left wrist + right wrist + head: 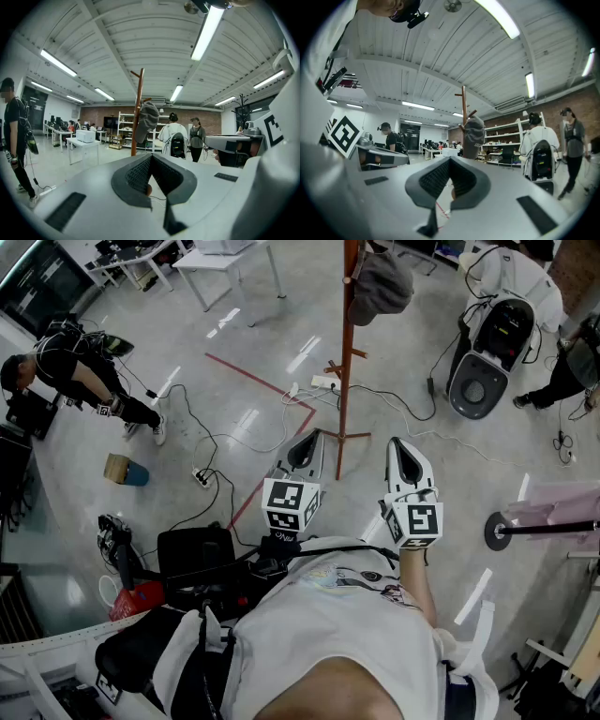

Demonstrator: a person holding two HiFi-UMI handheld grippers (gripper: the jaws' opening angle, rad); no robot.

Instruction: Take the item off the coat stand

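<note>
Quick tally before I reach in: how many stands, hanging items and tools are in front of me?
Stand: 1
Cap: 1, grey, hanging on the stand
Tools: 2, left tool and right tool, both shut and empty
Total: 4
</note>
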